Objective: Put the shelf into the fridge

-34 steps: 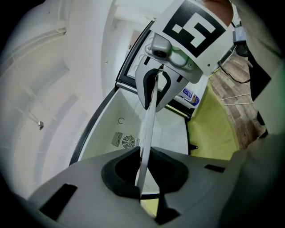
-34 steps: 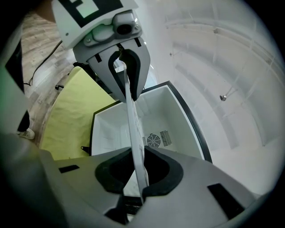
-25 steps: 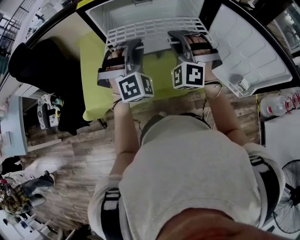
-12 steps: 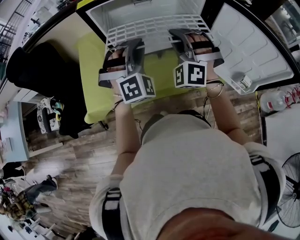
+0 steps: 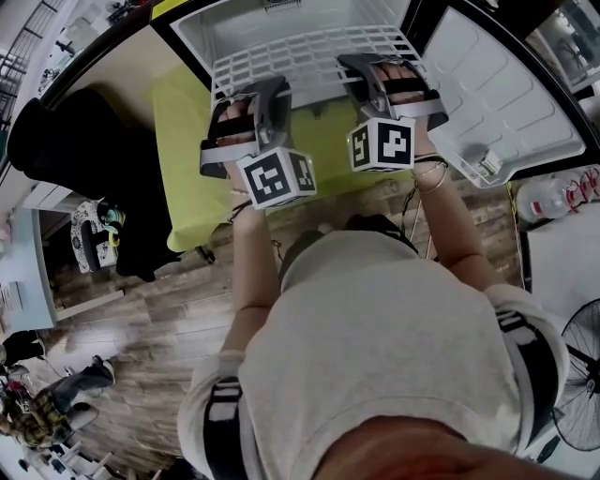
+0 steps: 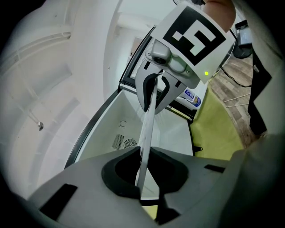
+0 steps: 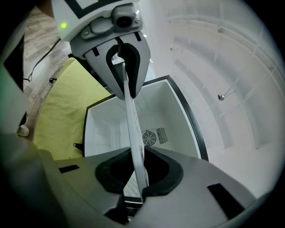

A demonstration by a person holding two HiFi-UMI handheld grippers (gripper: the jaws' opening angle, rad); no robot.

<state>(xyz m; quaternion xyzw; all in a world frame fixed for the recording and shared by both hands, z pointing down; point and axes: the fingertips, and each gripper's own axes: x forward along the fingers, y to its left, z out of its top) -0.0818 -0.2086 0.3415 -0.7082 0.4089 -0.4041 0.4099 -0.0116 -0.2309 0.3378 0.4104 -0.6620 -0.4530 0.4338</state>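
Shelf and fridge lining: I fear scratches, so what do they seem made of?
The shelf looks like matte white plastic or coated wire: a thin slotted grid. The fridge lining seems smooth white plastic, with moulded ribs.

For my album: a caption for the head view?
The left tongs and right tongs hold the white shelf at the open fridge.

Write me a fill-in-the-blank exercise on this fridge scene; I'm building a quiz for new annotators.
1. The left gripper and the right gripper are both shut on the white ____.
2. The door of the fridge stands ____.
3. A round ____ shows in the fridge's back wall.
Missing words: shelf; open; fan.
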